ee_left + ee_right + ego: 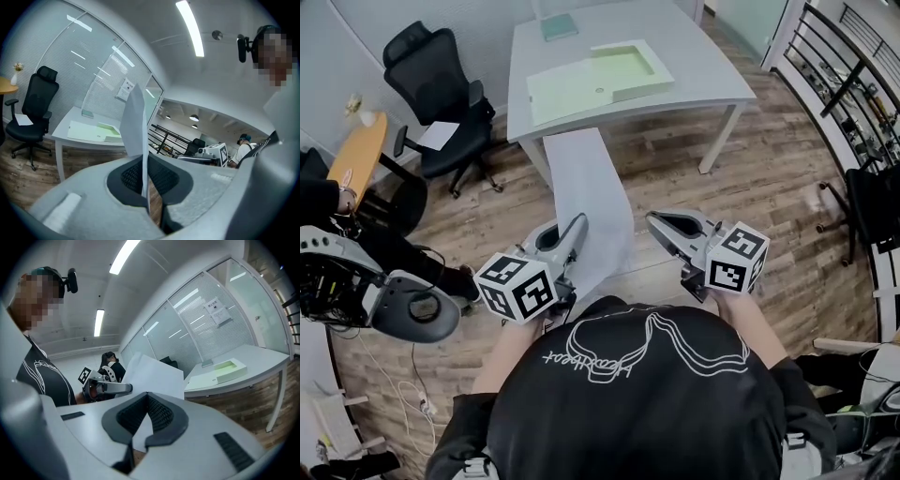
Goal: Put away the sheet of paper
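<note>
The white sheet of paper (592,202) hangs in the air in front of the person and stretches away toward the grey table (703,56). My left gripper (574,236) is shut on its near edge; in the left gripper view the sheet (133,119) stands edge-on between the pads of that gripper (146,187). My right gripper (661,225) hovers just right of the sheet with its jaw tips together and nothing between them (147,399). An open pale green folder (600,80) lies on the table, also seen in both gripper views (93,130) (220,371).
A black office chair (441,94) stands left of the table, with a round orange tabletop (356,155) further left. A grey machine with cables (384,300) sits at the near left. A dark railing (844,84) runs along the right. The floor is wood.
</note>
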Motion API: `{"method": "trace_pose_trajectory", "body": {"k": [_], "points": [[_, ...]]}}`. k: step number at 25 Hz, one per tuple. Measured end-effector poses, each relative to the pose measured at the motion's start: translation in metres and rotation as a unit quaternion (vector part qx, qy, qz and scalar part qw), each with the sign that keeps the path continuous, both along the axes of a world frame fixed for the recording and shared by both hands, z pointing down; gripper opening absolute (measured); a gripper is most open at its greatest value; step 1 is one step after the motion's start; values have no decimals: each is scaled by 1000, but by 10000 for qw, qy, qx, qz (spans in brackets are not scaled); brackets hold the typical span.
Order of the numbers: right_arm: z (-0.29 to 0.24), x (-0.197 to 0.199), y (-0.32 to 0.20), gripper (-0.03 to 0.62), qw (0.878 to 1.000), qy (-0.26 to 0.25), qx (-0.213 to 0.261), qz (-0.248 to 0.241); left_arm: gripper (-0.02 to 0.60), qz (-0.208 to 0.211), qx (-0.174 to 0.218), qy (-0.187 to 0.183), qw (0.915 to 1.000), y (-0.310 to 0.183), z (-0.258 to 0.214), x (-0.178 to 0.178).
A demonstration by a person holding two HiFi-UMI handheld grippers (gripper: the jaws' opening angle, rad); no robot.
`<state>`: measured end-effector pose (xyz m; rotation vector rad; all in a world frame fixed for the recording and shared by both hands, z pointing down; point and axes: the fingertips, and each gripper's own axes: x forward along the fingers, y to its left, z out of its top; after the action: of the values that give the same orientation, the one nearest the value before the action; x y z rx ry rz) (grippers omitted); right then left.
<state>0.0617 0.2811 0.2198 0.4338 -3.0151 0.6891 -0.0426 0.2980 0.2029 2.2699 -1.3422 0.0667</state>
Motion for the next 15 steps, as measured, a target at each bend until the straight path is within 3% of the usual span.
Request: {"method": "trace_pose_trajectory", "body": {"k": [15], "points": [[-9,25,-32,10,9990,-359,43,264,12,286,98,168,9994,-43,-12,22]]}}
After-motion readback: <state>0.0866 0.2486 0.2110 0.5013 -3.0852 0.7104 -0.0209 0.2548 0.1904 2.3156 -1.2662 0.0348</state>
